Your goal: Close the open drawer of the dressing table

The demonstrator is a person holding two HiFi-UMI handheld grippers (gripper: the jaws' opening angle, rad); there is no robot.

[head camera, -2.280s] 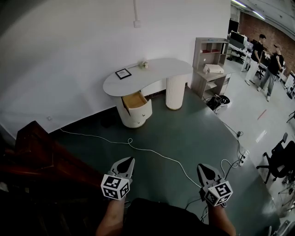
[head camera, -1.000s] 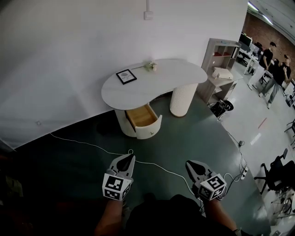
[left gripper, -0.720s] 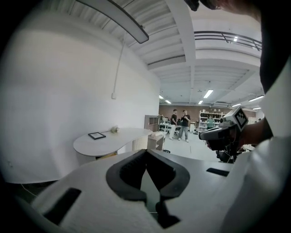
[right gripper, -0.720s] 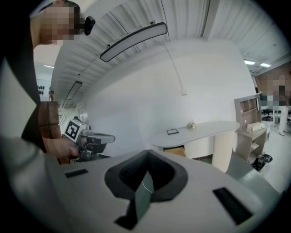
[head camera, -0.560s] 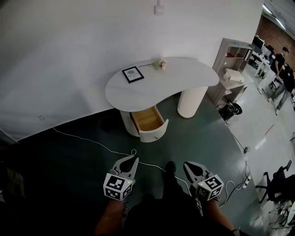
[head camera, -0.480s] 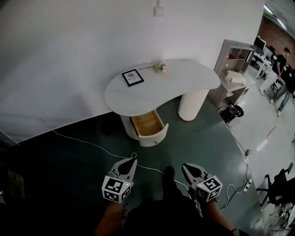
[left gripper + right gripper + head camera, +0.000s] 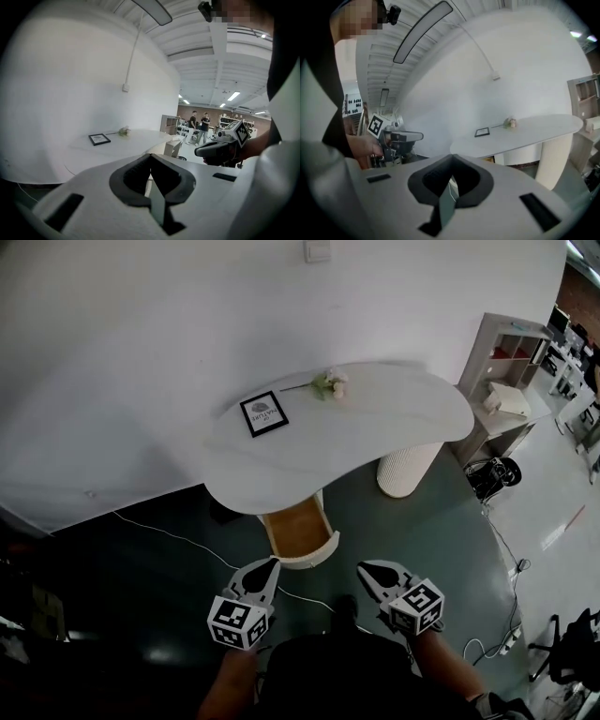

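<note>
1. The dressing table [image 7: 375, 427] stands against the plain white wall on the far side; its tabletop is a smooth white slab shaped like a bean
2. The drawer [image 7: 295, 521] hangs under the left part of the tabletop and is pulled out toward the near side, showing bare light-brown wood inside and a curved white front
3. A round, ribbed white pillar [image 7: 409, 470] carries the right end of the tabletop
4. On the tabletop, toward the far left, is a small black-framed picture [image 7: 263, 413], and a pale flower sprig [image 7: 328, 383] lies to its right, apart from it
5. The left gripper [image 7: 270, 562] is a pale grey pointed shell with a cube of black-and-white square markers; it is held near the person, its tip toward the drawer front and not touching it, with its jaws pressed together on nothing
6. The right gripper [image 7: 366, 568] is just right of the left one and has the same build; its jaws are also pressed together and hold nothing
7. The floor [image 7: 441, 540] is dark green and glossy, and a thin white cable [image 7: 159, 531] runs across it left of the drawer
8. A grey open shelf unit [image 7: 511, 371] stands at the far right
</note>
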